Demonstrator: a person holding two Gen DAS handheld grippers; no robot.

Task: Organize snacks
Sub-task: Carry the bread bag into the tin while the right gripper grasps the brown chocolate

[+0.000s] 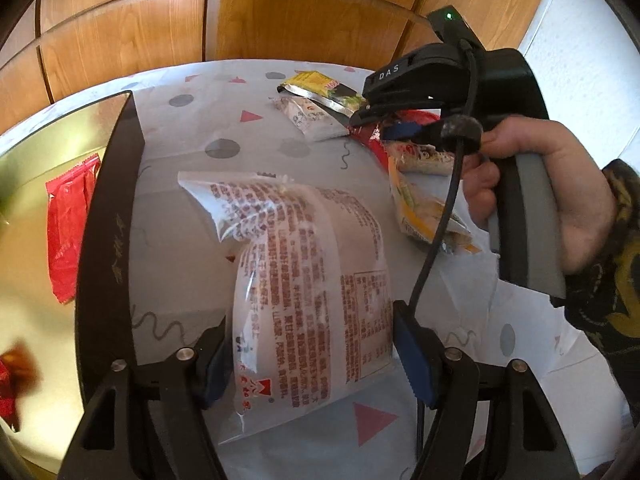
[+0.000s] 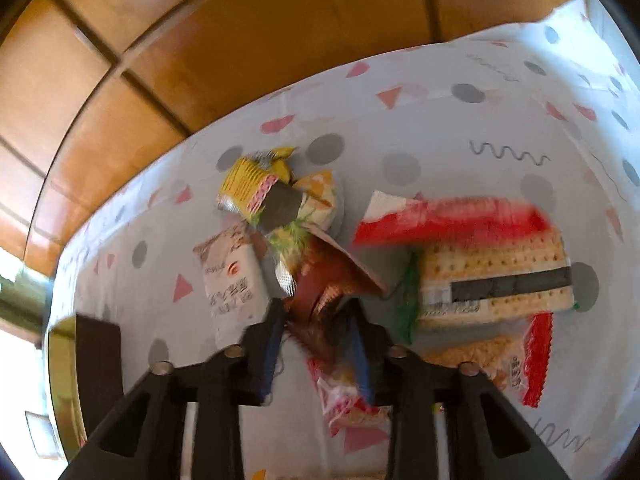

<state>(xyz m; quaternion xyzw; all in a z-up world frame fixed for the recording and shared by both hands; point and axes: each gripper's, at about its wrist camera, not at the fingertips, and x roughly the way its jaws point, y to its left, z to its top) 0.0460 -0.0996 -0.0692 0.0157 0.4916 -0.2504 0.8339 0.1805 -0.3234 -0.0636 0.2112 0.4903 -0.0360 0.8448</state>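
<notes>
My left gripper (image 1: 316, 360) is shut on a clear white snack bag with red print (image 1: 312, 264). The bag hangs forward over the patterned tablecloth (image 1: 192, 128), beside a gold tray with a dark rim (image 1: 116, 240). Red packets (image 1: 68, 232) lie in that tray. My right gripper (image 2: 314, 340) sits low in a pile of snacks, its blue pads (image 2: 268, 344) close on either side of a crumpled brown packet (image 2: 324, 288). Blur hides whether they press on it. In the left wrist view the right gripper (image 1: 380, 124) reaches into that pile, held by a hand (image 1: 560, 200).
The pile holds a yellow packet (image 2: 252, 184), a white packet (image 2: 234, 280), a red-topped cracker pack (image 2: 480, 264) and an orange packet (image 1: 420, 208). A wooden cabinet front (image 1: 280, 12) rises behind the table. The tray corner (image 2: 96, 344) lies left of the right gripper.
</notes>
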